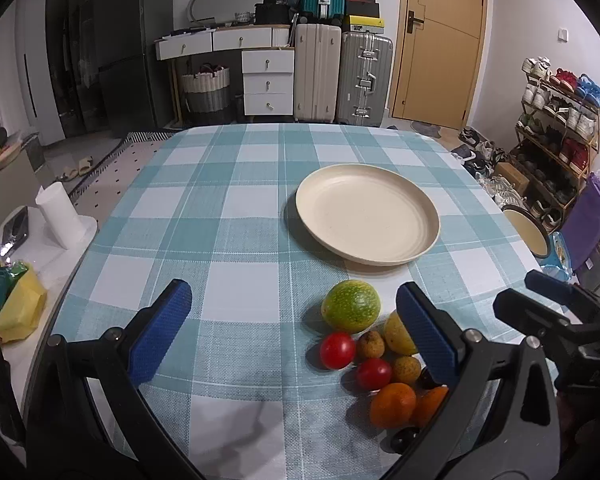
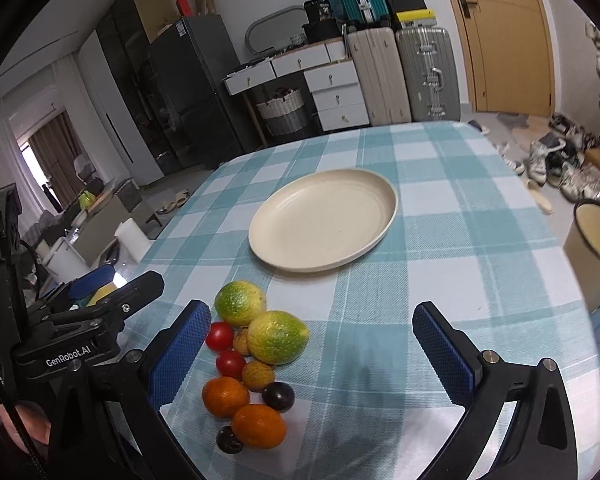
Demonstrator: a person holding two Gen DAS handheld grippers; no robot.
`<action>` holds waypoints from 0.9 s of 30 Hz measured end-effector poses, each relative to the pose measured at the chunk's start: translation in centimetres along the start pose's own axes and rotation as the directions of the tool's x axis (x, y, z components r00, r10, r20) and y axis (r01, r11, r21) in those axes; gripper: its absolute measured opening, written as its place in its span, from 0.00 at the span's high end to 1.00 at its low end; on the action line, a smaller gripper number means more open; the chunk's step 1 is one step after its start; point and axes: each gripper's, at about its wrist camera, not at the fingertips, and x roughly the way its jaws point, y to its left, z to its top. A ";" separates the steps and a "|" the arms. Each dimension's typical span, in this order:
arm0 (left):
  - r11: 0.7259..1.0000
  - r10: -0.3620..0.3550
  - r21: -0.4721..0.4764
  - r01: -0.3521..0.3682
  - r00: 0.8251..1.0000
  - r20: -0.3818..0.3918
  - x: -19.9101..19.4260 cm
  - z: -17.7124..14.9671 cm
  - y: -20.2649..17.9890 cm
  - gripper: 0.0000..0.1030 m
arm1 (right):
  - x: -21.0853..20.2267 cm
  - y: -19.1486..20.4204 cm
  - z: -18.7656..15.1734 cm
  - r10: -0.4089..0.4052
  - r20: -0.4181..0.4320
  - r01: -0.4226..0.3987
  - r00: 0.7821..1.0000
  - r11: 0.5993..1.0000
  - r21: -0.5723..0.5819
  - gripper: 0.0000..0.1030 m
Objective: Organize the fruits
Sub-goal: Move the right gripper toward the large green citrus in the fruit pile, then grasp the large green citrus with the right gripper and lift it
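A cream plate (image 1: pixel 367 213) (image 2: pixel 324 218) sits empty on the checked tablecloth. Nearer me lies a cluster of fruit: two green-yellow round fruits (image 2: pixel 239 303) (image 2: pixel 277 337), two red tomatoes (image 2: pixel 220 336) (image 2: pixel 230 364), two oranges (image 2: pixel 225 396) (image 2: pixel 259 426), small brownish fruits (image 2: pixel 258 376) and dark plums (image 2: pixel 278 397). In the left wrist view the cluster (image 1: pixel 350 306) lies just inside the right finger. My left gripper (image 1: pixel 296 332) is open and empty above the cloth. My right gripper (image 2: pixel 312 354) is open and empty, the fruit by its left finger.
A cream mug (image 2: pixel 592 236) stands at the table's right edge. A low side table with a white roll (image 1: pixel 60 216) and yellow bag (image 1: pixel 18 308) stands left of the table. Suitcases, drawers and a shoe rack line the far walls.
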 end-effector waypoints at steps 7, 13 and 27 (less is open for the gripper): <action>1.000 0.021 0.002 -0.021 0.999 -0.048 1.4 -0.4 1.9 0.01 | 2.5 -0.4 -0.4 0.076 -0.067 -0.075 0.995 0.997 0.030 0.00; 0.999 0.036 -0.006 -0.036 0.997 -0.069 2.8 -0.7 3.2 0.01 | 4.6 -0.6 -0.9 0.099 -0.107 -0.095 0.989 0.995 0.043 0.00; 0.994 0.102 0.055 -0.095 0.985 -0.140 3.9 -0.5 4.1 0.01 | 7.5 0.1 -1.4 0.164 -0.173 -0.158 0.971 0.986 0.052 0.19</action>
